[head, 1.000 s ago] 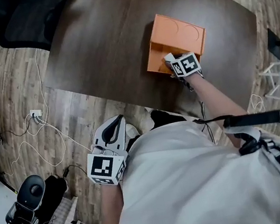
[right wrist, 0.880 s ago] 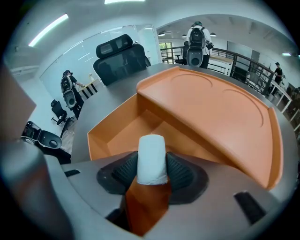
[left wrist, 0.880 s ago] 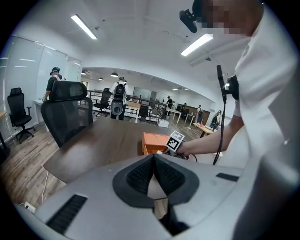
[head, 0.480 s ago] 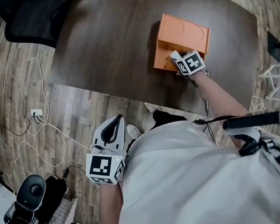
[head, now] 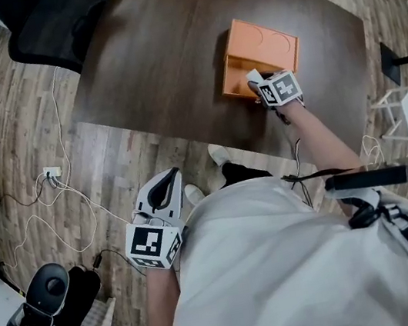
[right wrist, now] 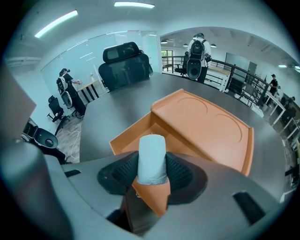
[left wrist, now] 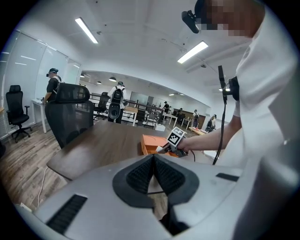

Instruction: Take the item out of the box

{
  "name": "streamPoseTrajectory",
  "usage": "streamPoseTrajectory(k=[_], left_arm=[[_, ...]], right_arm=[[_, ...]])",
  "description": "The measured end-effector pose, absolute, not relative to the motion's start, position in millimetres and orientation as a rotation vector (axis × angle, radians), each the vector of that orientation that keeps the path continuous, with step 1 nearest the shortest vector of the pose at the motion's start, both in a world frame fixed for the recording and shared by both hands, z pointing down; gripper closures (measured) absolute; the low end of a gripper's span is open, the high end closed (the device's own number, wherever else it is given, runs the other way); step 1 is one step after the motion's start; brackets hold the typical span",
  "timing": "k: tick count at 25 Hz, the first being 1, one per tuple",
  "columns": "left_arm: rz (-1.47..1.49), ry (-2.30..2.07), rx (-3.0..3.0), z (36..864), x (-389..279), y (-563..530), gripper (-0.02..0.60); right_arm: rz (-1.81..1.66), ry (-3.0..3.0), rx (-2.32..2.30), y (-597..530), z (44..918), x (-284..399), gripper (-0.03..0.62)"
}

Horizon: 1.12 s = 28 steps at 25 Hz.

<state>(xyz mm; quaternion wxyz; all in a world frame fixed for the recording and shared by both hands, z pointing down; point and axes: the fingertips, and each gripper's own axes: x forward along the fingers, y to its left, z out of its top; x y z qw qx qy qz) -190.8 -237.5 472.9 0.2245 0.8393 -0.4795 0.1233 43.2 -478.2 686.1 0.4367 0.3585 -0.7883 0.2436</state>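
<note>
Right gripper (right wrist: 151, 171) clamps the pale cylindrical item (right wrist: 151, 149), which stands upright between its pads, with the open orange box (right wrist: 201, 123) just ahead of and below the jaws on the dark table (head: 154, 58); left gripper (left wrist: 153, 174) has its jaws closed together, empty, well back from the box.

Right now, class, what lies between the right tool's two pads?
A white cylinder, pinched by the right tool at the open orange box; the right gripper view shows it.
</note>
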Motion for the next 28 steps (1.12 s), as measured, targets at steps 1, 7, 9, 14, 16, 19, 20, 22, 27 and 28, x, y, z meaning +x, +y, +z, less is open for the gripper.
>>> streamPoseTrajectory(k=[1,7,9,14,16,19,20,22,27,28], left_arm=[[0.338,-1.318,2.322,472,-191,-234,0.571],[0.312,-1.3,2.359,460,-198,-217,0.571],[0.304,-1.293,2.369,458,-199,-210,0.571],[0.294,-1.261,2.399,456,-201,-194,0.571],[0.293,-1.242,2.416,455,-201,-186,0.571],[0.294,-1.218,2.438,454,-202,-177,0.571],[0.295,-1.211,2.444,454,-202,-173,0.571],[0.296,-1.198,2.453,453,-202,-164,0.571],[0.294,-1.166,2.47,453,-208,-141,0.571],[0.295,-1.16,2.473,453,-210,-137,0.571]], right_arm=[[0.604,-1.967,0.897,-475,681,42,0.421],[0.593,-2.01,0.93,-449,644,34,0.421],[0.591,-2.028,0.94,-438,633,32,0.421],[0.58,-2.079,0.941,-403,609,21,0.421],[0.572,-2.094,0.946,-388,600,17,0.421],[0.565,-2.122,0.949,-367,587,11,0.421],[0.563,-2.129,0.949,-360,583,10,0.421],[0.561,-2.141,0.948,-343,576,8,0.421],[0.559,-2.171,0.936,-300,560,-6,0.421],[0.559,-2.177,0.931,-292,558,-9,0.421]])
